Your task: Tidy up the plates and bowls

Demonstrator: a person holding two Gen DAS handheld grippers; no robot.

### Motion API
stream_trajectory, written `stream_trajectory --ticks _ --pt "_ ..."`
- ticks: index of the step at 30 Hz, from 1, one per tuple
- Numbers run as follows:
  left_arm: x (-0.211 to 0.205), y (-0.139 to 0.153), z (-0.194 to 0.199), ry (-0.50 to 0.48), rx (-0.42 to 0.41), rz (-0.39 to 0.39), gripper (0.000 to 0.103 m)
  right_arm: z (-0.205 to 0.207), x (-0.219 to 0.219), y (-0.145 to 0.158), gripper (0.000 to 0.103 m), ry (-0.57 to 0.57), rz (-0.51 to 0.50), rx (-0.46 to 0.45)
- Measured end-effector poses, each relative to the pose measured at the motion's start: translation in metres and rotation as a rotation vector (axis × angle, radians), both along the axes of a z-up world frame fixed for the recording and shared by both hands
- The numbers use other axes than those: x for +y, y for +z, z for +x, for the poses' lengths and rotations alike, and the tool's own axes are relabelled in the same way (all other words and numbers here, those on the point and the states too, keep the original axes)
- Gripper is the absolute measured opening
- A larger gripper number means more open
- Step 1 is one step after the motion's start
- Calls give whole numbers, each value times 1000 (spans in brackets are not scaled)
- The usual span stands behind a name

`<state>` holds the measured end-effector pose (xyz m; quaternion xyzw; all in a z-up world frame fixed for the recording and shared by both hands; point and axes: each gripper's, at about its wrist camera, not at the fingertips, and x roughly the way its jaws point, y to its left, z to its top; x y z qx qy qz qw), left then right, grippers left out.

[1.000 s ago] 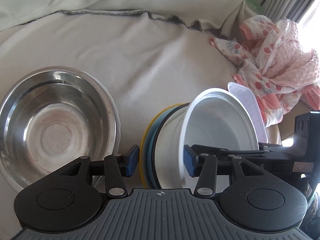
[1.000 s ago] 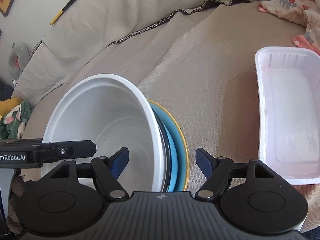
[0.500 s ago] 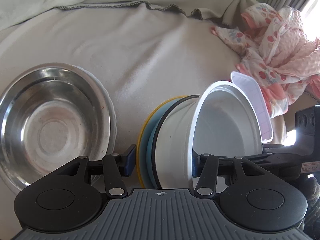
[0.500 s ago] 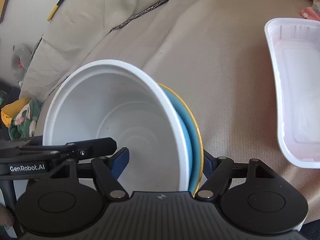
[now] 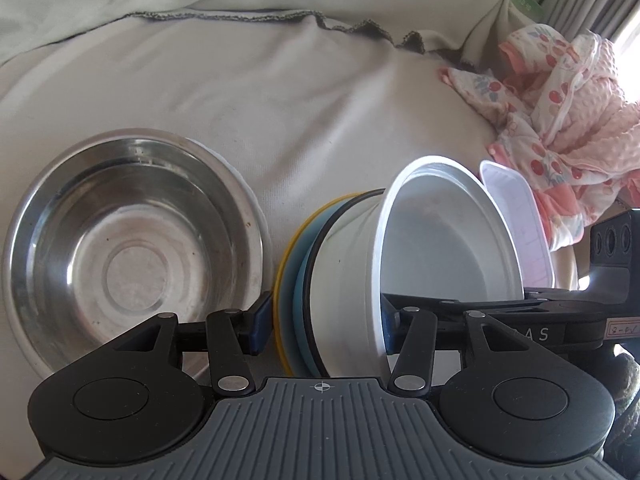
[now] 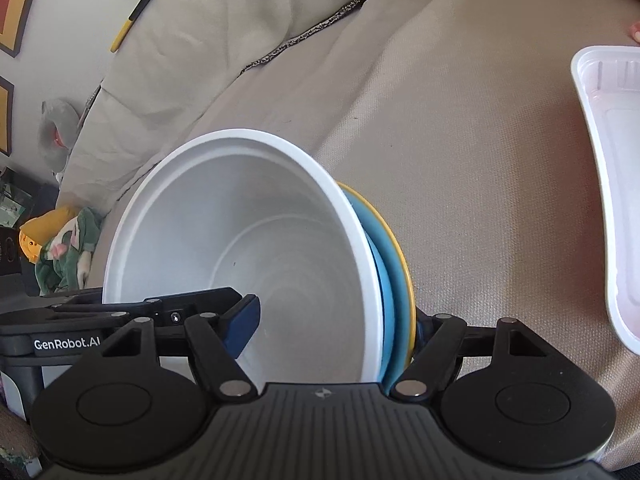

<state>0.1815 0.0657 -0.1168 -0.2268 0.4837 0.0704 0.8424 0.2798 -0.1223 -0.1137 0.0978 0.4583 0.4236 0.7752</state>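
- Left wrist view: the left gripper point(image 5: 322, 322) straddles a stack tipped on edge on the beige cover point(image 5: 320, 100): a white bowl point(image 5: 440, 256) nested against a blue plate point(image 5: 298, 280) with a yellow rim. One blue pad sits against the plate's back, the other inside the bowl's rim, so it looks clamped on the stack.
- To the left lies a steel bowl point(image 5: 128, 256), just beside the plate. Behind the white bowl leans a white tray point(image 5: 520, 220), with pink cloth point(image 5: 568, 128) further right.
- The right gripper point(image 5: 560, 320) reaches in from the right, into the bowl.
- Right wrist view: the right gripper point(image 6: 332, 322) spans the same stack, left pad inside the bowl point(image 6: 248, 240), right pad behind the plate point(image 6: 390, 256); whether it presses I cannot tell.
- The tray point(image 6: 612, 184) lies well right.
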Motion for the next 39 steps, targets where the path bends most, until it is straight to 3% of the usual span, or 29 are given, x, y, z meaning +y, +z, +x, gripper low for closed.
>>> stream_trajectory --ticks 15,21,27,34,39 --pt "-11 0 4 -3 10 40 54 3 -1 -2 71 56 -23 32" --pt "-16 2 5 -17 6 68 54 -2 -2 0 69 36 -28 2" --pt "-14 1 19 -26 -5 36 54 4 -11 12 70 -25 -6 -38" --pt "-15 0 29 -32 -7 41 54 8 -7 15 70 -22 -59 -83" --pt "-22 0 31 -53 -5 83 55 15 -13 9 69 -5 -56 -35"
